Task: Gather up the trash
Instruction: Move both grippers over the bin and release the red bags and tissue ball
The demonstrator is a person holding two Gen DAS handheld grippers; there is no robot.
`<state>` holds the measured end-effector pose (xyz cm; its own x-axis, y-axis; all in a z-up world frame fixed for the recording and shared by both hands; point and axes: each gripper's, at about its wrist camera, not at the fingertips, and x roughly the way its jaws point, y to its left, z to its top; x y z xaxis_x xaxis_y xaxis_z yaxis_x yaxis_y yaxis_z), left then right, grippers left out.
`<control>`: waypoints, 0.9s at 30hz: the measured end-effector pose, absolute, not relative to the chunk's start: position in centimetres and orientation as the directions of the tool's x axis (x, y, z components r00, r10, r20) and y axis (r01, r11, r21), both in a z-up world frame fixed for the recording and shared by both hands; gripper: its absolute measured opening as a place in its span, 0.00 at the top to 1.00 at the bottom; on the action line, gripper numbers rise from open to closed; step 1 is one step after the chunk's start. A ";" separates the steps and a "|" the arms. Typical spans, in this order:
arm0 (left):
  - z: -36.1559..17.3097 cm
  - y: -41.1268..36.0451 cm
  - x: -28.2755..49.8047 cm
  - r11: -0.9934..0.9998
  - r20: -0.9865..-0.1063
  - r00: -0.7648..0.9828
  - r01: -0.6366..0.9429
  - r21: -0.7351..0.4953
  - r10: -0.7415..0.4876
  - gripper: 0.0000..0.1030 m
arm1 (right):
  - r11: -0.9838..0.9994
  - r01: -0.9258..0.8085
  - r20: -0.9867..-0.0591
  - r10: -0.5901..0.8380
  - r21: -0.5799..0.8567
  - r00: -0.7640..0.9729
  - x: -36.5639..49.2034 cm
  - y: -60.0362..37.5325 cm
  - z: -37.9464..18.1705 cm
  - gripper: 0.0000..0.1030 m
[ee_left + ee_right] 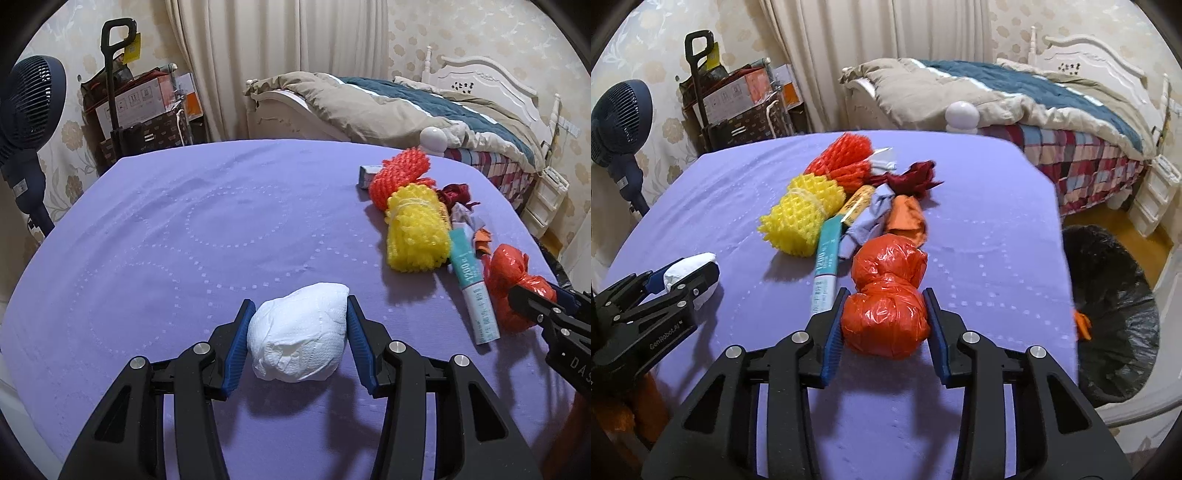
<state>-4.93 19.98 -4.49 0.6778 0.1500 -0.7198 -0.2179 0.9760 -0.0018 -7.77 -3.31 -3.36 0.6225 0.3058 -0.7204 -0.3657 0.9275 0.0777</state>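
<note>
Two foam nets [827, 184] — one tissue wad [299, 330], one orange bag [886, 295], one tube [825, 267]

Each wrist fisheye looked forward along its own fingers, low and close over the purple cloth-covered table [184, 229] [979, 240], facing the unmade bed [424, 107] [1052, 107]. Both views shared the yellow foam fruit net [417, 229] [803, 218].

Left gripper [297, 332] and right gripper [884, 325] both reach forward, fingers parted.

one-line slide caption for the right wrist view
Right gripper closes on a knotted orange plastic bag on the purple table, black-lined bin waiting beside it.
</note>
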 end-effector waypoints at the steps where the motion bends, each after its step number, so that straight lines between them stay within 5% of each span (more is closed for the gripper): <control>1: -4.3 19.7 -5.0 0.977 -0.717 0.682 -0.213 -0.003 0.146 0.52 | 0.931 -0.359 -0.715 0.296 0.068 0.633 -7.9 -3.6 -3.2 0.63; 27: 0.1 1.2 0.6 0.987 -0.617 0.774 0.157 -0.031 -0.142 0.52 | 0.999 0.036 -0.615 -0.031 -0.004 0.788 -6.0 -20.0 -0.7 0.63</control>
<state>0.58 1.21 0.08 0.7740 -0.1419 -0.6171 0.1567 0.9872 -0.0305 -5.96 -20.00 -0.66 0.7878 -0.0309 -0.6152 0.0357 0.9994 -0.0045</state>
